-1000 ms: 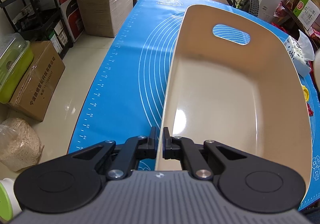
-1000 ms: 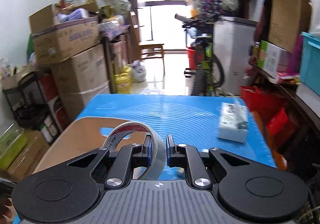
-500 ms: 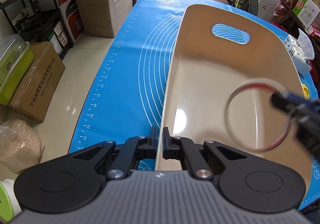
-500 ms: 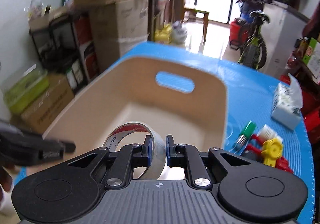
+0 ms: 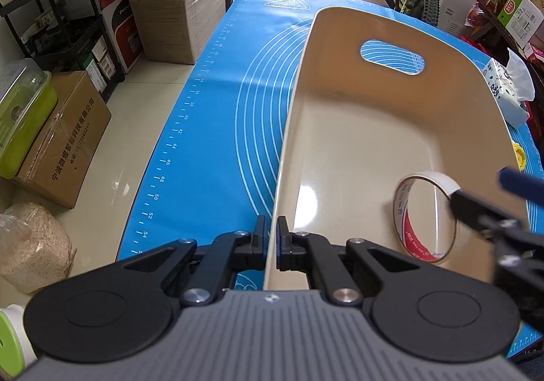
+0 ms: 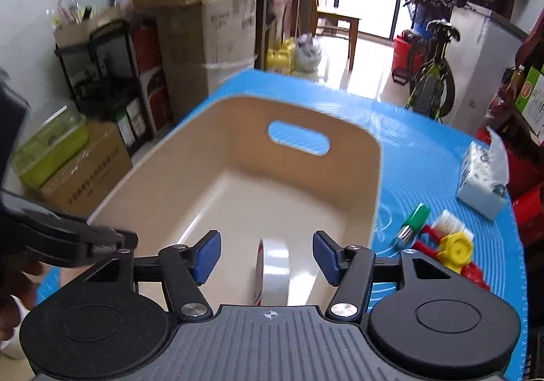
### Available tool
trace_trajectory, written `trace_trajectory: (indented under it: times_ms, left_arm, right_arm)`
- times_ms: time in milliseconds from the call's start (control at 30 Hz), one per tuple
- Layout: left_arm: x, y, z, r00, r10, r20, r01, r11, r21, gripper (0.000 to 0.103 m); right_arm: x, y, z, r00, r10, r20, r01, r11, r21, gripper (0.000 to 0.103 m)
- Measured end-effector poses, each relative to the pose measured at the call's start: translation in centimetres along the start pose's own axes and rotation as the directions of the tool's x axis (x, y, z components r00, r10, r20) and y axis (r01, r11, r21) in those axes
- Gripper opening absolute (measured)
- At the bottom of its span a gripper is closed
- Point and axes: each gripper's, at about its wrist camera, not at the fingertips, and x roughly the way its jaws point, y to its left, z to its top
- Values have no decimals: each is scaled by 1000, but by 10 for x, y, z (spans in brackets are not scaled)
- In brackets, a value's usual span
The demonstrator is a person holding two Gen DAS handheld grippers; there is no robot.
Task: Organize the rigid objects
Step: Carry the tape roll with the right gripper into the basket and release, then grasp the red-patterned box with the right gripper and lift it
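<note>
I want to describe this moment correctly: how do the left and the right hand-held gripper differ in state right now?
1. The left hand-held gripper is shut on the beige bin's near wall; the right hand-held gripper is open.
2. The left one touches the bin; the right one touches nothing, and the tape roll stands on edge inside the bin, apart from both fingers.
Both share the same black build with blue pads.

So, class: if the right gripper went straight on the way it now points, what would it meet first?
The right gripper, jaws open, would probably meet the tape roll standing on edge in the beige basket, between its fingers; depth is uncertain.
</note>
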Motion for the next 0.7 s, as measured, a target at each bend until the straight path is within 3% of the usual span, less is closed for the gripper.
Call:
trace_trajectory:
  times_ms: [233,433,700]
  left_arm:
    - [0,0,0,1000,-3,0,3,1000,-2,6]
    - [-1,2,0,1000,-8,0,8,1000,-5,6]
    - [0,1,-1,1000,-9,-1,9,1000,-7,6]
  right_arm:
    - [-29,-36,2,998,-35,57,31,997,74,76]
    - [-45,-83,-9,989,-128,78,116,984,136,80]
    - [-30,-154,-51,966,-258,-21,255,936,242,81]
